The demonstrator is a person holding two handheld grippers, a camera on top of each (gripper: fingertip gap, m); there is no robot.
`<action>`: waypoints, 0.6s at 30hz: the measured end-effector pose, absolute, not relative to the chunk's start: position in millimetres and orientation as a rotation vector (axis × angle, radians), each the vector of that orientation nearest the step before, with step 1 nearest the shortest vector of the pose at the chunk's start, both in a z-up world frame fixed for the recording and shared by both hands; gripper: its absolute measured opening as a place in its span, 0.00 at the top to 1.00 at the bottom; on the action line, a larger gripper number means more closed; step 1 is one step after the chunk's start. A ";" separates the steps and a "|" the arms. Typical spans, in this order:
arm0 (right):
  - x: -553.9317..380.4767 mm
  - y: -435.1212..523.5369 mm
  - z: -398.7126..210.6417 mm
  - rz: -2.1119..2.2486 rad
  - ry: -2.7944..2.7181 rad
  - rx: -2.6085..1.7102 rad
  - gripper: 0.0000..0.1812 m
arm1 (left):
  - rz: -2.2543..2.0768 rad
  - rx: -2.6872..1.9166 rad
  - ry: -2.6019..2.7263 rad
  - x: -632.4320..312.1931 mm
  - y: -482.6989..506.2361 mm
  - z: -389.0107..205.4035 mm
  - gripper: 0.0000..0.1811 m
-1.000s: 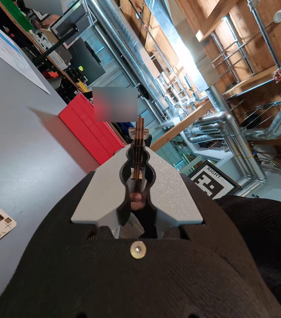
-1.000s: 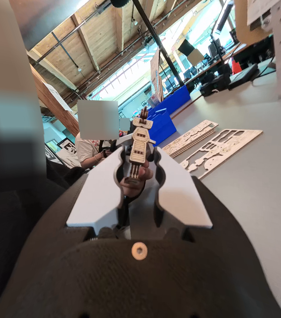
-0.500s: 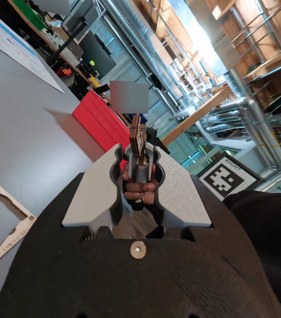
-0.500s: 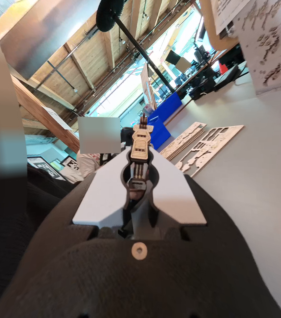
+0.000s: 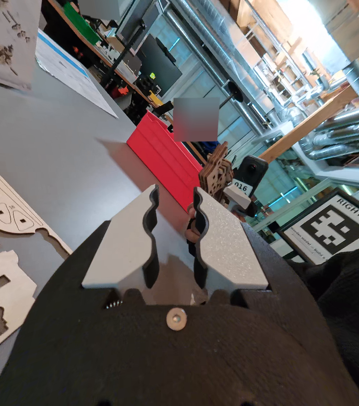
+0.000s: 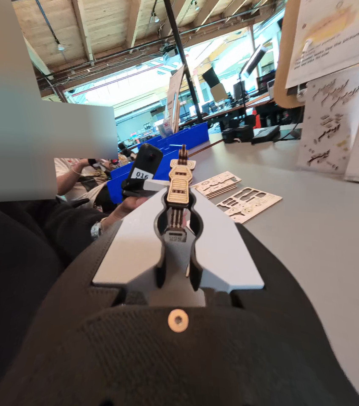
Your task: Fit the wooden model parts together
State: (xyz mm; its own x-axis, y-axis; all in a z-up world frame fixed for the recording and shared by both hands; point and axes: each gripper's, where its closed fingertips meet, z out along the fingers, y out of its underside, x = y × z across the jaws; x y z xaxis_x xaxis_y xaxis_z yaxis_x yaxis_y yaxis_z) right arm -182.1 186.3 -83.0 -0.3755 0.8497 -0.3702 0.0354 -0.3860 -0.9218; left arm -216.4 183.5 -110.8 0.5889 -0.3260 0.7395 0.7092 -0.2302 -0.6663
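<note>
The grey tabletop [image 6: 305, 219] is your landmark throughout. On it, at its far side in the left wrist view, stands a red bin [image 5: 163, 162]; in the right wrist view, blue bins [image 6: 174, 140] line its far edge. Flat on the tabletop lie the wooden sheets — a cut-out sheet [image 6: 251, 204] with a stack of sheets [image 6: 218, 184] just beyond it.

Above the tabletop, your right hand-held gripper [image 6: 177, 197] is closed on the wooden model part [image 6: 179, 182], a layered, slotted piece that stands up beyond the fingertips. The left wrist view shows the same wooden model part [image 5: 215, 175] edge-on, clamped by that far gripper.

Your left hand-held gripper [image 5: 175, 193] is parted with a clear gap and holds nothing — through the gap you see only bare tabletop [image 5: 53, 153]. It sits just beside the wooden model part, not touching it.
</note>
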 end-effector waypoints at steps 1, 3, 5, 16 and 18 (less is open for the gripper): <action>-183.1 186.9 -82.5 1.789 -1.229 -1.255 0.93 | -1.012 -1.505 -0.348 -217.1 182.9 -109.8 0.84; -185.2 189.3 -82.9 1.741 -1.203 -1.258 0.93 | -1.039 -1.489 -0.337 -214.6 181.6 -106.5 0.84; -185.4 185.0 -79.7 1.787 -1.191 -1.249 0.93 | -1.062 -1.497 -0.305 -207.1 181.4 -106.1 0.83; -191.7 183.6 -82.1 1.815 -1.143 -1.294 0.93 | -1.159 -1.424 -0.286 -197.3 174.0 -96.8 0.94; -193.3 178.6 -83.2 1.784 -1.173 -1.274 0.93 | -1.164 -1.422 -0.295 -197.9 173.7 -97.3 0.94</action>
State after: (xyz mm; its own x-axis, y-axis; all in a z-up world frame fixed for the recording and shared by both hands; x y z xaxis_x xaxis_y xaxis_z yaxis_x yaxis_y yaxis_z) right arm -193.3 178.6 -83.2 -0.3220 0.8709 -0.3713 -0.0043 -0.3935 -0.9193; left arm -197.9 173.7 -97.3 0.4644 -0.4436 0.7665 0.7552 -0.2538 -0.6044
